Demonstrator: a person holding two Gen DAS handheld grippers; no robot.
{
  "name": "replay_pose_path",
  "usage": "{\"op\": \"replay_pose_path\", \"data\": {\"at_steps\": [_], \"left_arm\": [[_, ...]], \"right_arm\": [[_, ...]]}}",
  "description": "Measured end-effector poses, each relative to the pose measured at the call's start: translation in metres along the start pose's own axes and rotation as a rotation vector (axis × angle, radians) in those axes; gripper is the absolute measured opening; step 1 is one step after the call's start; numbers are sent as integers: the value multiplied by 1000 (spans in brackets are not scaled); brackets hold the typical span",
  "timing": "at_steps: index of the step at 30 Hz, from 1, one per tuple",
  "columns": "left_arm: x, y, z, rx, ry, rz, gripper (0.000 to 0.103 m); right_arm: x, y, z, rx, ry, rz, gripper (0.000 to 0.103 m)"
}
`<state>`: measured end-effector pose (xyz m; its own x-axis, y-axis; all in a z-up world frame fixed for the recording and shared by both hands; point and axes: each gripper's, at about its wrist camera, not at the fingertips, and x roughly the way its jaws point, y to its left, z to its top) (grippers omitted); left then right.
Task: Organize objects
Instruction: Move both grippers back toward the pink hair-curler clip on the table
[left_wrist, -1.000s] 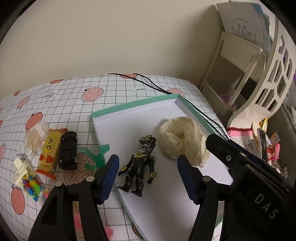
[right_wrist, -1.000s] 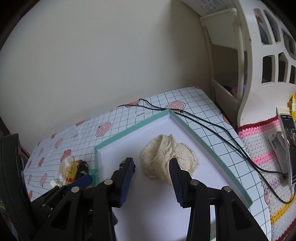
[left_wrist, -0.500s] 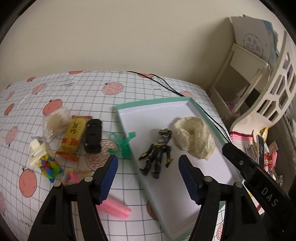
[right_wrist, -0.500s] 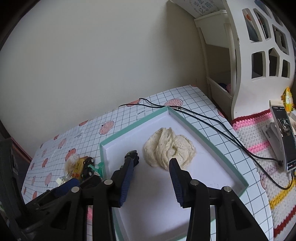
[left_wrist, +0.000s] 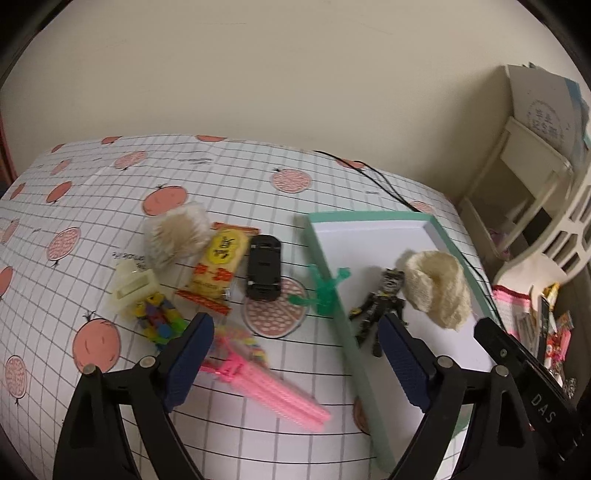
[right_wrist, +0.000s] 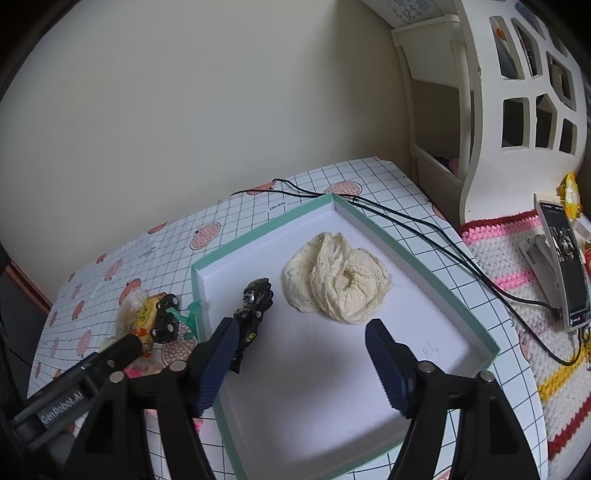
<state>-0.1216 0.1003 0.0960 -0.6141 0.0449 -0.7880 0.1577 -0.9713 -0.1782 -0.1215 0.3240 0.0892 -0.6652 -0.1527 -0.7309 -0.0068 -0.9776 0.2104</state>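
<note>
A white tray with a mint-green rim (left_wrist: 325, 254) (right_wrist: 413, 251) lies on the checked tablecloth. Inside it are a black action figure (left_wrist: 380, 302) (right_wrist: 253, 306) and a cream lace scrunchie (left_wrist: 437, 290) (right_wrist: 340, 277). Left of the tray lie a green plastic figure (left_wrist: 325, 291), a black toy car (left_wrist: 264, 267), a yellow snack packet (left_wrist: 218, 269), a fluffy beige ball (left_wrist: 177, 236), a bag of coloured beads (left_wrist: 159, 317) and a pink comb (left_wrist: 269, 387). My left gripper (left_wrist: 295, 358) hangs open above the comb and the tray's left rim. My right gripper (right_wrist: 299, 362) is open over the tray's bare floor.
Black cables (right_wrist: 424, 229) run along the tray's far side to a phone on a stand (right_wrist: 561, 266) on a crocheted mat. A white shelf unit (right_wrist: 517, 92) stands at the right. The wall lies close behind the table.
My left gripper has swung left and back, away from the figure, bringing the loose toys and pink comb into view. My right gripper has pulled back and risen from the scrunchie, its jaws wider.
</note>
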Motion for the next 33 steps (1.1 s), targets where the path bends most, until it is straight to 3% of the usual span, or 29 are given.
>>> {"op": "replay_pose_path", "data": {"at_steps": [8, 13, 20, 24, 33], "left_arm": [[5, 14, 1, -19, -9, 51, 92], [4, 22, 2, -20, -22, 67, 92], [-1, 43, 7, -54, -52, 59, 92], [-2, 62, 10, -91, -54, 71, 92], [-2, 123, 11, -216, -60, 117, 92]], "right_arm": [[6, 11, -6, -30, 9, -12, 103], [6, 16, -7, -64, -4, -43, 103], [3, 23, -4, -12, -3, 43, 103], [6, 35, -6, -15, 36, 35, 103], [15, 84, -20, -164, 82, 84, 103]]}}
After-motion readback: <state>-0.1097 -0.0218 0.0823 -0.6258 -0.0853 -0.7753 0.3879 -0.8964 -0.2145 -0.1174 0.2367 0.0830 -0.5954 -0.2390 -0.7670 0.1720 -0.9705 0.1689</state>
